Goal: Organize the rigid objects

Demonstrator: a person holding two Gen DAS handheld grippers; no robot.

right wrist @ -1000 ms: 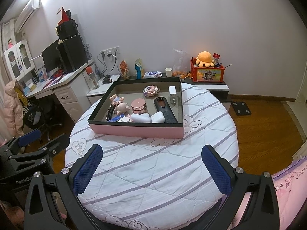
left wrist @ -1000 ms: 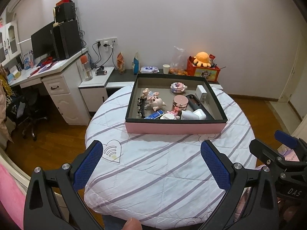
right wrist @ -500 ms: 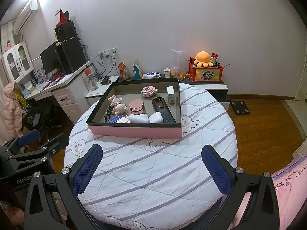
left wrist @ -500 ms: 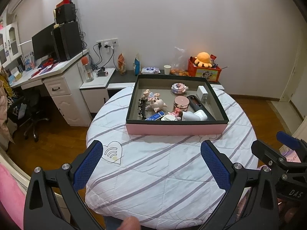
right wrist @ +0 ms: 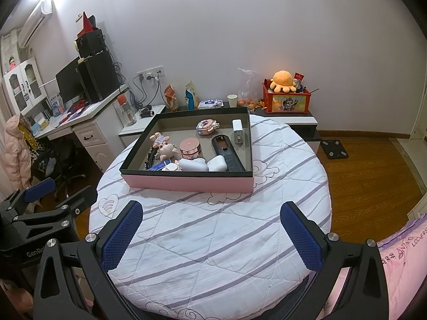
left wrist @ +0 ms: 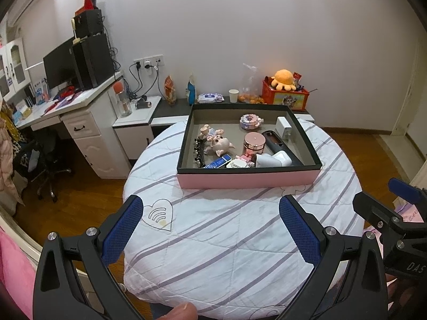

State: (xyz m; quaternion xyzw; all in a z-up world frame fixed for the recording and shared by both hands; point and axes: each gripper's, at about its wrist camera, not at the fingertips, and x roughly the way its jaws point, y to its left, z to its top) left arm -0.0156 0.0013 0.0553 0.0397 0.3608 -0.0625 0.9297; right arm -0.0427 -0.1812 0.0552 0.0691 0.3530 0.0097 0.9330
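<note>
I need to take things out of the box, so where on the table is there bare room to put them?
Bare quilt lies between the pink box and both open grippers, left gripper, right gripper, and right of the box. The box's near end is crowded.

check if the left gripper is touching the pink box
Apart. The left wrist view shows the left gripper open over the quilt, with a wide band of striped quilt between its fingertips and the pink box.

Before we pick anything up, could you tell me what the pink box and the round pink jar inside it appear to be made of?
The pink box looks like matte cardboard: flat, straight walls, black rim, dull grey lining. The round pink jar looks like glossy plastic or metal with a rose-gold sheen on its lid; which one is unclear. Both grippers are open, holding nothing.
</note>
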